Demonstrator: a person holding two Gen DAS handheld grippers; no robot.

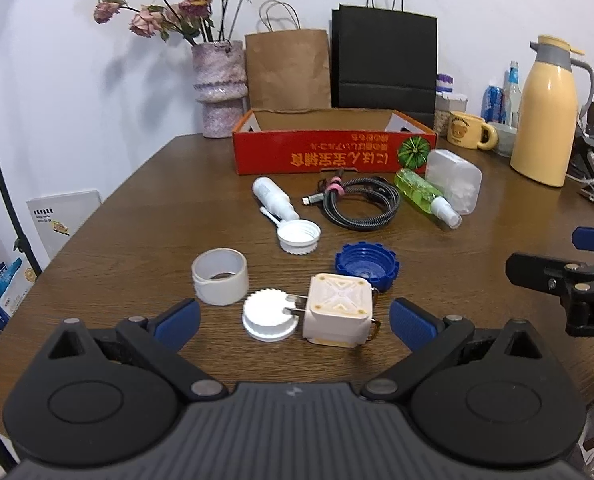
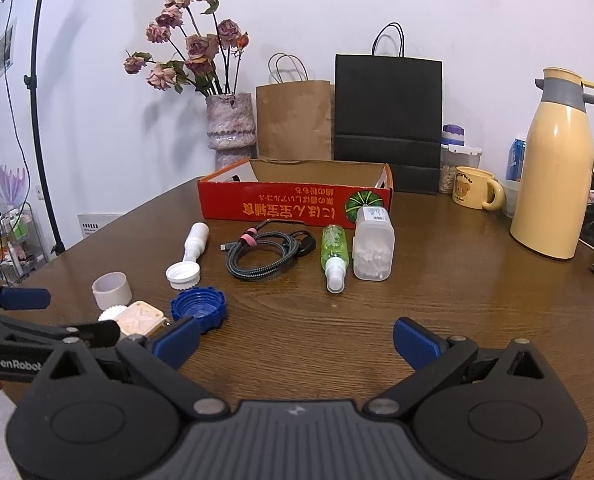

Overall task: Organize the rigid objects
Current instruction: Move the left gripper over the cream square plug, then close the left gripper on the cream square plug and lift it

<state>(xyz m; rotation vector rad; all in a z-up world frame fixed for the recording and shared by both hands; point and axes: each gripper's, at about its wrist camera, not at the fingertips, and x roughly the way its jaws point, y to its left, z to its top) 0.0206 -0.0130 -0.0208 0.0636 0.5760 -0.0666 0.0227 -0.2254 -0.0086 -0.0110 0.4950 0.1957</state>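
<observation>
The left gripper [image 1: 295, 320] stands spread wide around the cream plug adapter [image 1: 339, 310] (prongs lying on a white cap [image 1: 269, 317]). It looks light, stiff and smooth, so pinch its flat sides. The right gripper [image 2: 297, 342] is released over bare table [image 2: 437, 300].

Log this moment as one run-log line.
left gripper: open, charger block between fingers, ungrasped | right gripper: open, over bare table | red box: nothing visible inside
</observation>
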